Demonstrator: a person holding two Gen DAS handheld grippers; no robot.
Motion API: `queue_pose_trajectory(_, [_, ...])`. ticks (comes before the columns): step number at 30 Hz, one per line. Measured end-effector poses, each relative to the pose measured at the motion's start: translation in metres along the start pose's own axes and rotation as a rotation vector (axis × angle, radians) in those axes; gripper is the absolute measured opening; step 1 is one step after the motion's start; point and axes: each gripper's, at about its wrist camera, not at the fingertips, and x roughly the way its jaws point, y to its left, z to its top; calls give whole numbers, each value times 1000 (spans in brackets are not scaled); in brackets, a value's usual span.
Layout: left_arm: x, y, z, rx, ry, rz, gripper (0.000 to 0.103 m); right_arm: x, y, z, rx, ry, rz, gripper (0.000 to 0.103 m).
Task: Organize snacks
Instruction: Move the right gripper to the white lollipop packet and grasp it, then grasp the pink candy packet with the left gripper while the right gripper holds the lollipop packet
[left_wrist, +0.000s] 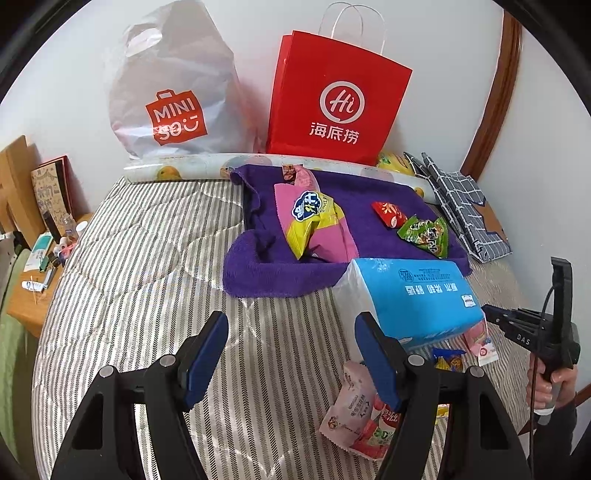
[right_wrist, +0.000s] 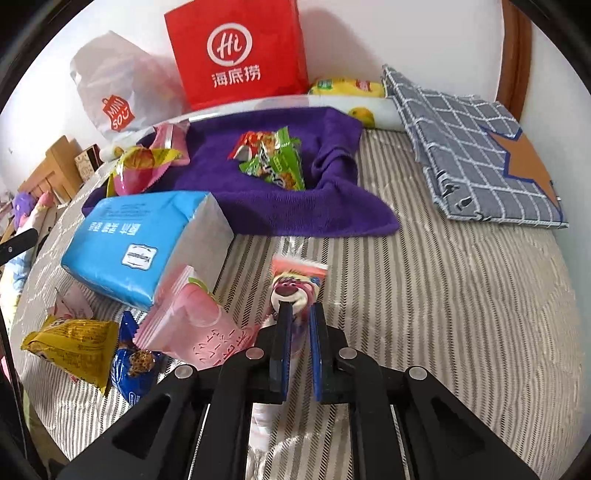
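A purple towel (left_wrist: 332, 236) lies on the striped bed and holds a pink-yellow snack bag (left_wrist: 314, 221), a red packet (left_wrist: 389, 214) and a green packet (left_wrist: 424, 234). My left gripper (left_wrist: 291, 332) is open and empty above the bed, with a pink snack pack (left_wrist: 354, 410) by its right finger. My right gripper (right_wrist: 298, 314) is shut on a pink bear snack packet (right_wrist: 295, 288) just above the bed; it also shows in the left wrist view (left_wrist: 491, 314). The towel (right_wrist: 258, 195) lies ahead of it, with the green packet (right_wrist: 277, 162).
A blue tissue pack (right_wrist: 136, 243) lies left of the right gripper, with pink (right_wrist: 192, 325), yellow (right_wrist: 70, 350) and blue cookie (right_wrist: 133, 365) packets beside it. A red paper bag (left_wrist: 336, 99) and a white Miniso bag (left_wrist: 170, 92) stand against the wall. A checked cloth (right_wrist: 472, 155) lies right.
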Motion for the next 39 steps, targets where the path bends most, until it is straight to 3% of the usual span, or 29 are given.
queue_pose_trajectory(7, [0, 2, -2, -3, 3, -6, 69, -1, -3, -1, 44, -9, 35, 25])
queue_pose_trajectory(13, [4, -1, -3, -1, 10, -12, 69, -4, 5, 3, 31, -24, 75, 25])
queue_pose_trajectory(19, [3, -4, -4, 11, 12, -13, 69, 18, 5, 4, 22, 36, 37, 25])
queue_pose_trajectory(23, [2, -4, -4, 10, 13, -16, 69, 19, 7, 2, -1, 24, 18, 24])
queue_pose_trajectory(24, [2, -4, -4, 10, 13, -18, 69, 18, 7, 1, -9, 18, 1, 19])
queue_pose_trajectory(28, [0, -8, -10, 18, 25, -44, 69, 9, 6, -5, -21, -16, -53, 17])
queue_pose_trajectory(39, [5, -33, -41, 82, 100, -99, 69, -30, -6, -20, 16, -65, -84, 17])
